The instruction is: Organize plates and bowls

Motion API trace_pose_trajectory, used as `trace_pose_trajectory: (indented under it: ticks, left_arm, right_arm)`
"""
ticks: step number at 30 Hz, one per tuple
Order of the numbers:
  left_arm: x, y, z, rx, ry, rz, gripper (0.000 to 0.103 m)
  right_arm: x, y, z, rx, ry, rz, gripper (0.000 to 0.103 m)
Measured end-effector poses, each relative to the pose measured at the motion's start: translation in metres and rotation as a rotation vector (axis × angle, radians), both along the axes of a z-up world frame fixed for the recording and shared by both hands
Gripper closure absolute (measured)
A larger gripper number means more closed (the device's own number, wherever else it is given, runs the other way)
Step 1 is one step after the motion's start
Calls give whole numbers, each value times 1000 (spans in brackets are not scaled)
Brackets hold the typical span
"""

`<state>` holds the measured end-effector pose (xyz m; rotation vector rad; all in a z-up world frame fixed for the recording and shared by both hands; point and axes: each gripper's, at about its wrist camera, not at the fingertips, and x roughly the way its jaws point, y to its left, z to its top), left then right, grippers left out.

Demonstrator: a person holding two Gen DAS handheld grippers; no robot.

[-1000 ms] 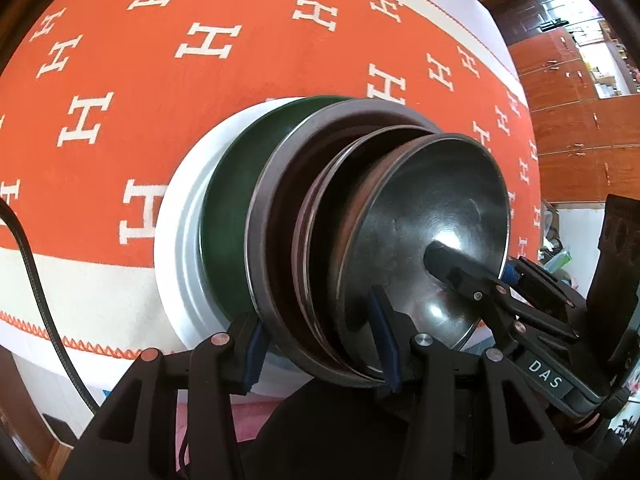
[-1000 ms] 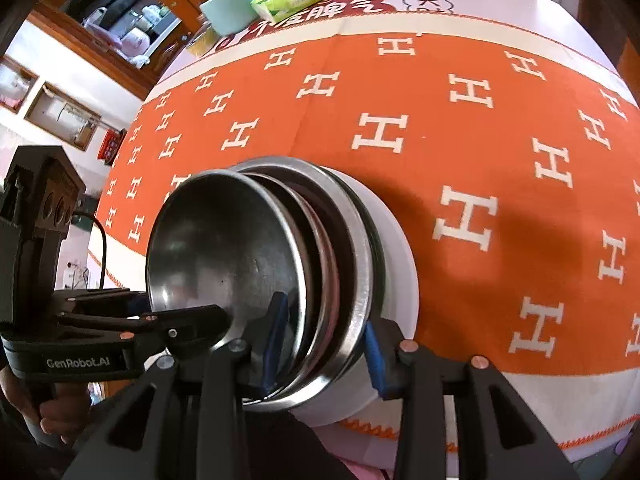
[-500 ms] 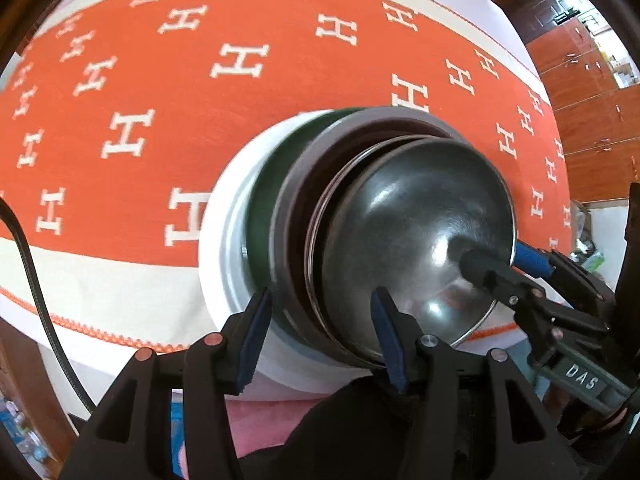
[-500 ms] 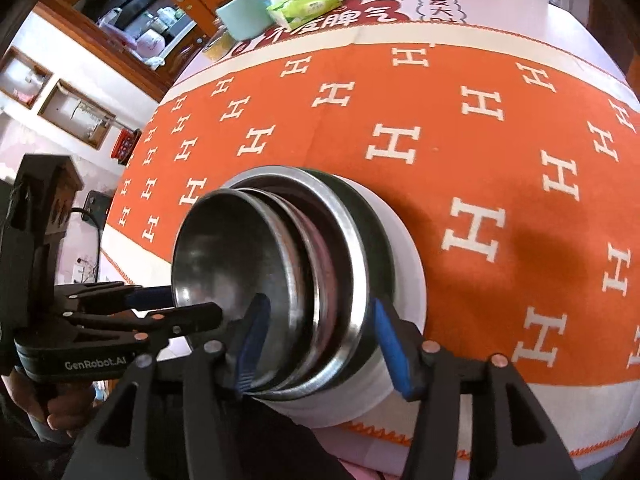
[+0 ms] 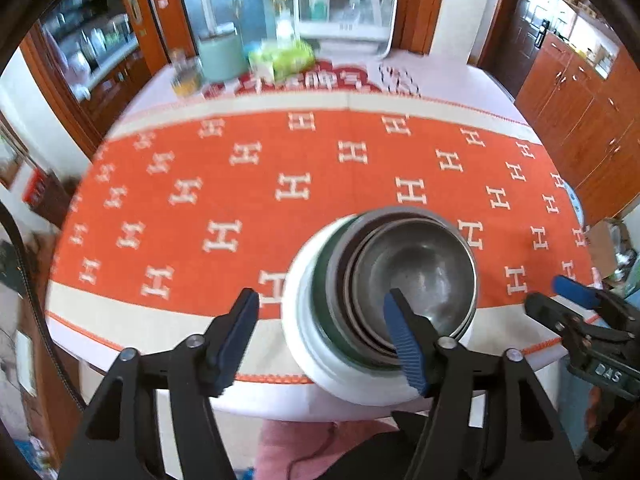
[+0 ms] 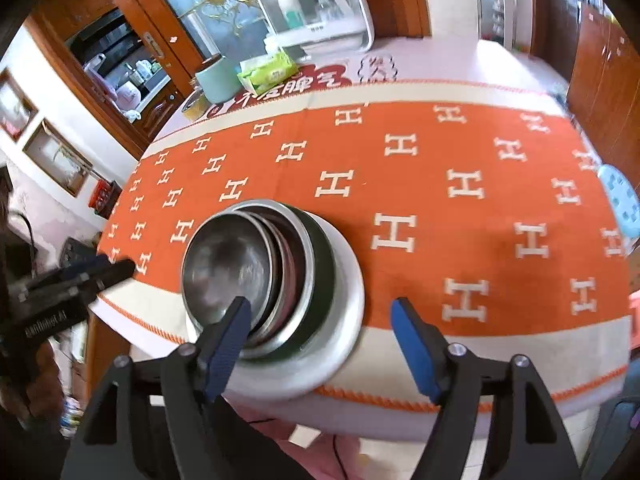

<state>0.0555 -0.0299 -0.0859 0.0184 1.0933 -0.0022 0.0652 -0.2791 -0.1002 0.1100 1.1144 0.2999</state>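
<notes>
Dishes point(image 5: 400, 280) sit nested near the worktop point(image 5: 320, 168) edge; we have backed both grippers, left point(image 5: 324, 332) and right point(image 6: 320, 340), off since a second ago, fingers wide, holding nothing, so stacking looks finished.

Orange cloth point(image 5: 320, 168) lies bare beyond the dish stack point(image 5: 384, 300); clutter point(image 5: 280, 60) lines the far edge.

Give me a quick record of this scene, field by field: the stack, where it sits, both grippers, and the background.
stack: steel bowl on top, nested in metal dishes, a dark green plate and a white plate at the bottom
location: near edge of the orange tablecloth
left gripper: jaws open, empty
right gripper: jaws open, empty
background: mint canister, green tissue pack, white cabinet
</notes>
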Motion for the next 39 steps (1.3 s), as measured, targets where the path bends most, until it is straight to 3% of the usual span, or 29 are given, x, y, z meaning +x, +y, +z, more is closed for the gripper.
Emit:
trace_pose_trajectory:
  ticks: [2, 6, 10, 15, 22, 30, 36, 39]
  left_arm:
    - [-8, 0, 13, 22, -24, -7, 29]
    - [-22, -4, 38, -36, -64, -59, 26]
    - [-35, -17, 55, -3, -113, -96, 17]
    - [-46, -24, 66, 23, -148, -61, 13]
    - [-53, -31, 59, 40, -162, -27, 13]
    - [-59, -34, 57, 68, -232, 39, 13]
    - [-63, -34, 56, 65, -240, 59, 10]
    - [-63, -32, 56, 67, -244, 70, 4]
  right_arm:
    - [-14, 0, 12, -30, -18, 6, 25]
    - [-36, 2, 36, -39, -58, -5, 14]
    - [-48, 11, 55, 52, -67, -1, 10]
    - [-59, 23, 78, -24, -183, -29, 8]
    - [-61, 18, 77, -1, -195, -108, 8]
    - [-62, 12, 72, -20, -208, -148, 8]
    - [-61, 13, 73, -21, -224, -139, 8]
    - [-59, 15, 72, -21, -218, -126, 8]
